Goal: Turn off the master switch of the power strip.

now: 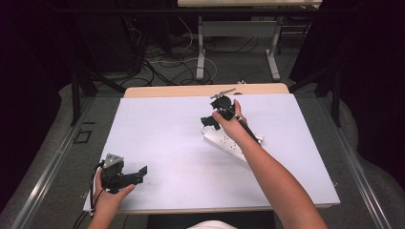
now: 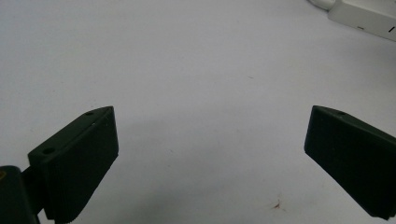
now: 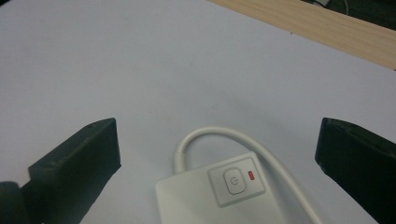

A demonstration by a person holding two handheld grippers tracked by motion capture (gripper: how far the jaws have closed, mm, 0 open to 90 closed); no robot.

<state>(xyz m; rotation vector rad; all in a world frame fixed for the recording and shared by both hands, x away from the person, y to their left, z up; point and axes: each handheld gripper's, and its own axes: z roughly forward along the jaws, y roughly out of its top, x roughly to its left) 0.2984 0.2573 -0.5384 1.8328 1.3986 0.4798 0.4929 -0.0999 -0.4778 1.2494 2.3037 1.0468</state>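
A white power strip [image 1: 224, 142] lies slantwise on the white table top [image 1: 162, 143], right of centre. My right gripper [image 1: 211, 121] hovers over its far left end, held by a hand reaching in from the bottom right. In the right gripper view the jaws of the right gripper [image 3: 218, 128] stand wide apart, open, above the strip's end [image 3: 187, 200], its power button [image 3: 236, 179] with a small red light [image 3: 252, 175], and the looping white cord [image 3: 210, 133]. My left gripper [image 1: 136, 174] rests open near the front left corner; the left gripper [image 2: 210, 116] has bare table between its jaws.
A strip of bare wood [image 1: 205, 89] runs along the table's far edge. Beyond it, loose cables [image 1: 167, 64] and white desk legs [image 1: 200, 52] stand on the floor. A corner of the power strip [image 2: 369, 16] shows in the left gripper view at top right.
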